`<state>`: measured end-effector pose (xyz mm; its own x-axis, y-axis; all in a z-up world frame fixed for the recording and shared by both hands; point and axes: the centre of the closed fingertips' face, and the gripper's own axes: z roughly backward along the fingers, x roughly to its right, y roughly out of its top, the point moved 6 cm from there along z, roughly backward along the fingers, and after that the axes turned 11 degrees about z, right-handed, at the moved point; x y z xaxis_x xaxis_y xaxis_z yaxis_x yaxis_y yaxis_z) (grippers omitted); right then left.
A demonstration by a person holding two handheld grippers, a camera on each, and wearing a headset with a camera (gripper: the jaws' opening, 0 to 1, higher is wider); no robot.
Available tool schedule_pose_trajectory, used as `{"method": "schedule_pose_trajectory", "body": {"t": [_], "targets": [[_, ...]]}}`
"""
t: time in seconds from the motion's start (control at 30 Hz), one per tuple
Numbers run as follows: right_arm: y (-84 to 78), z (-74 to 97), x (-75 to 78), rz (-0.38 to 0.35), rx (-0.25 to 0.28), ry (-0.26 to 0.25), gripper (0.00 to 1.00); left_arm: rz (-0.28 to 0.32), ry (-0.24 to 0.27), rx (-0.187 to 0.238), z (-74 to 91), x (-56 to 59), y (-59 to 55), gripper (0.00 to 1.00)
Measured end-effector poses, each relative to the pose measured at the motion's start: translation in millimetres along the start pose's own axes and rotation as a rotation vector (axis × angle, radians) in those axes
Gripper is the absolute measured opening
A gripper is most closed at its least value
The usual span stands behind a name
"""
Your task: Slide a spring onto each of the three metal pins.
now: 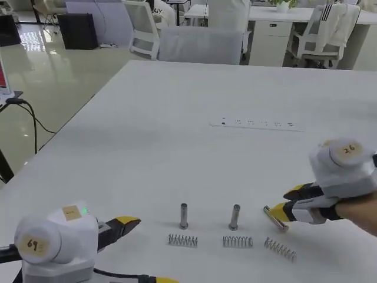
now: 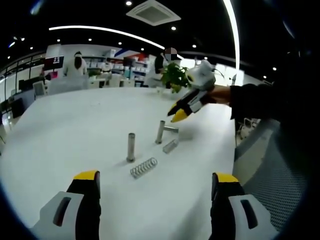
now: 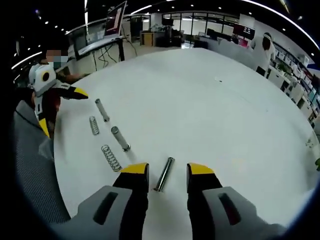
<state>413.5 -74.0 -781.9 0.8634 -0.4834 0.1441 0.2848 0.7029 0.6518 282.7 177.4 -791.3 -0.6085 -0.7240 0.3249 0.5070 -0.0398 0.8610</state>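
Nearest, at the bottom left of the head view, the left tool (image 1: 150, 250) hangs just above the white tabletop (image 1: 177, 147) with its jaws spread wide and nothing between them; its nearer jaw is cut off by the picture's bottom edge. Just beyond it three springs lie in a row on their sides: the left spring (image 1: 182, 240), the middle spring (image 1: 237, 241) and the right spring (image 1: 280, 249), each apart from its neighbours. In the left gripper view the farthest of them is too small and blurred to make out clearly. Behind the row, the left pin (image 1: 184, 216) and the middle pin (image 1: 235, 217) stand upright, each just behind its spring and bare. The right pin (image 1: 274, 217) lies on its side on the tabletop. The right tool (image 1: 285, 200) comes in from the right, its jaws parted on either side of that pin; the right gripper view shows a gap on each side, so it is not clamped. The arm behind this tool is cut off by the right edge. Farther back, well apart from the parts, a white power strip (image 1: 256, 124) lies flat, its sockets barely legible. Beyond the far edge stand pale chairs (image 1: 200, 44), only partly visible.
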Motion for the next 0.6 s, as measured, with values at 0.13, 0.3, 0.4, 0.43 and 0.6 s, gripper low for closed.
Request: {"method": "schedule_pose_trajectory", "body": {"t": [0.13,0.3,0.4,0.43,0.6], "targets": [[-0.4,-7.0,-0.1,-0.036,-0.021,-0.007,0.18,0.000,-0.003,0.001,-0.1,0.4,-0.2,0.88],[-2.6,-16.7,-2.0,-0.070,-0.049,0.000,0.15,0.003,-0.005,0.002,-0.4,0.3,-0.8,0.88],[-4.5,-22.6,-0.2,-0.083,-0.065,0.000,0.12,0.006,-0.007,0.000,-0.8,0.5,-1.5,0.88],[-4.9,-24.0,-0.1,-0.086,-0.070,-0.002,0.12,0.006,-0.007,0.000,-0.8,0.6,-1.7,0.87],[-5.0,-28.8,2.1,-0.101,-0.082,-0.014,0.12,0.010,-0.009,-0.001,-1.5,-0.1,-2.8,0.87]]}}
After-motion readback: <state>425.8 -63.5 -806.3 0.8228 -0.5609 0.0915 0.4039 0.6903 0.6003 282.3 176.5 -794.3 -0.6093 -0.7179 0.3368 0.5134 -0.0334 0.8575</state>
